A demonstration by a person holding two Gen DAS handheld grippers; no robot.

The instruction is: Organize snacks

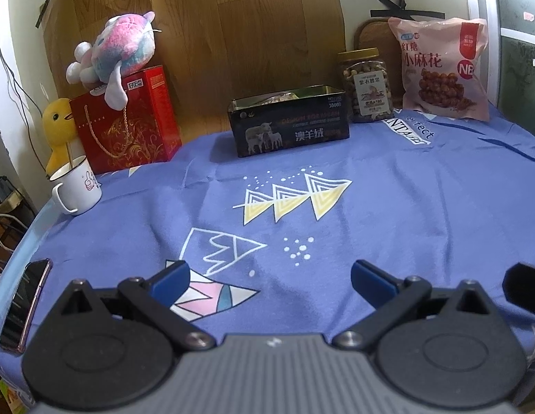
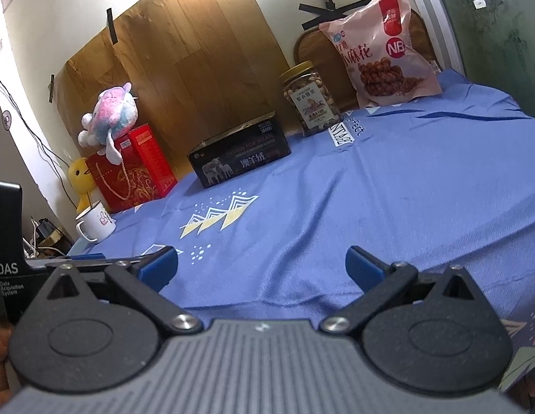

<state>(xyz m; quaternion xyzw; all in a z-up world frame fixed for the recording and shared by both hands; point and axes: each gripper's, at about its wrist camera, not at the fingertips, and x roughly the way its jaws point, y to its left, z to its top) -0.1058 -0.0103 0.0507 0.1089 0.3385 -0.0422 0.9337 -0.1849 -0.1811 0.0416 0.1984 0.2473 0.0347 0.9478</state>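
Observation:
An open black tin box (image 1: 288, 125) (image 2: 239, 154) stands at the back of the blue cloth, with some snack packets showing inside it in the left wrist view. To its right stand a clear jar of nuts with a yellow lid (image 1: 365, 85) (image 2: 310, 99) and a pink snack bag (image 1: 444, 68) (image 2: 380, 48) leaning upright. My left gripper (image 1: 270, 281) hangs open over the near part of the cloth, holding nothing. My right gripper (image 2: 262, 265) is open too and holds nothing. Both are well short of the box.
A red gift box (image 1: 129, 126) (image 2: 132, 169) with a plush toy (image 1: 119, 51) (image 2: 110, 117) on top, a yellow duck (image 1: 58, 127) and a white mug (image 1: 77, 186) (image 2: 95, 224) stand at the left. A phone (image 1: 24, 305) lies at the near left edge. A wooden board (image 1: 212, 27) leans behind.

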